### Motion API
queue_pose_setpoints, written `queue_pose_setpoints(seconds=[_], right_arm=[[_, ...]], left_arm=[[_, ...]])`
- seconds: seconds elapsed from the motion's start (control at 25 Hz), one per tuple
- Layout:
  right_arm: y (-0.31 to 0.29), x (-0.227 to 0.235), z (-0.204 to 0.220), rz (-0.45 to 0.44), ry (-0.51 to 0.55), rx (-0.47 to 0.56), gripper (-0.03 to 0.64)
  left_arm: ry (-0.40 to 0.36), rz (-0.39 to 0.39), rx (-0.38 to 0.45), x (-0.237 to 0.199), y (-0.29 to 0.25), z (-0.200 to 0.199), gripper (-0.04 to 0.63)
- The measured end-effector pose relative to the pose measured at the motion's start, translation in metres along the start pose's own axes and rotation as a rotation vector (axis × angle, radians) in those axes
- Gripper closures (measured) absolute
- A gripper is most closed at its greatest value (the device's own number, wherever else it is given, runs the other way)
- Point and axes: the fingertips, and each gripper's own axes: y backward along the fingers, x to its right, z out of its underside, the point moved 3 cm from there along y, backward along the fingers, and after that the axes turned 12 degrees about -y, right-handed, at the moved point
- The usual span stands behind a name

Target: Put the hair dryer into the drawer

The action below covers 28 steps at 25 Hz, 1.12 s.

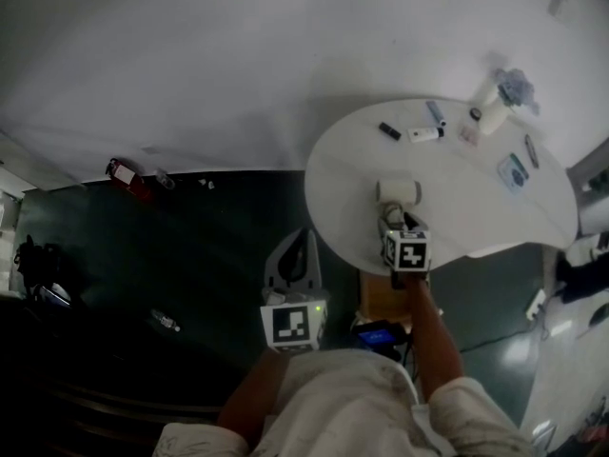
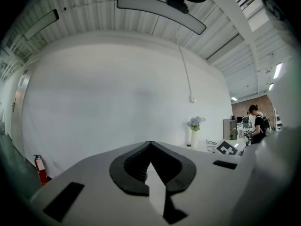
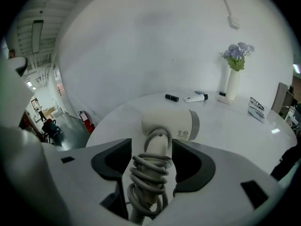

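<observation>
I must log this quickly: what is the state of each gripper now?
Left gripper: closed, empty.
Right gripper: open, hair dryer handle between its jaws, not gripped.

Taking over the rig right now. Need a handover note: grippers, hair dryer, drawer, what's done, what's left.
Left gripper: shut, empty, held level over the floor beside the table.
Right gripper: open, jaws either side of the cord-wrapped handle of the hair dryer, not clamped on it.
Hair dryer: lying on the white round table.
Drawer: not clearly visible in any view.
Done: right gripper lined up on the handle.
Left: grip, lift, get it into the drawer.
</observation>
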Motion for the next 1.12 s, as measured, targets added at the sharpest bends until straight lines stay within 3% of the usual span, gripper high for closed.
queue_pose_setpoints(seconds=[0.64,0.8,0.92,1.12], right_arm=[[-0.019,0.004,0.002,0.074,-0.017,-0.069,0.353],[-0.017,0.005,0.019,0.106,-0.071,-0.208,0.351],[-0.029,0.003,0.003,0.076,-0.036,-0.122,0.352],[-0.028,0.006,0.002,0.099,-0.05,-0.116,0.347]], left_arm=[[0.006,0.007,-0.015,0.003,0.004,0.003,0.594],[0.002,0.006,-0.017,0.003,0.005,0.005,0.594],[0.01,0.008,-0.021,0.003,0.004,0.005,0.594],[0.01,0.01,-0.022,0.003,0.002,0.006,0.594]])
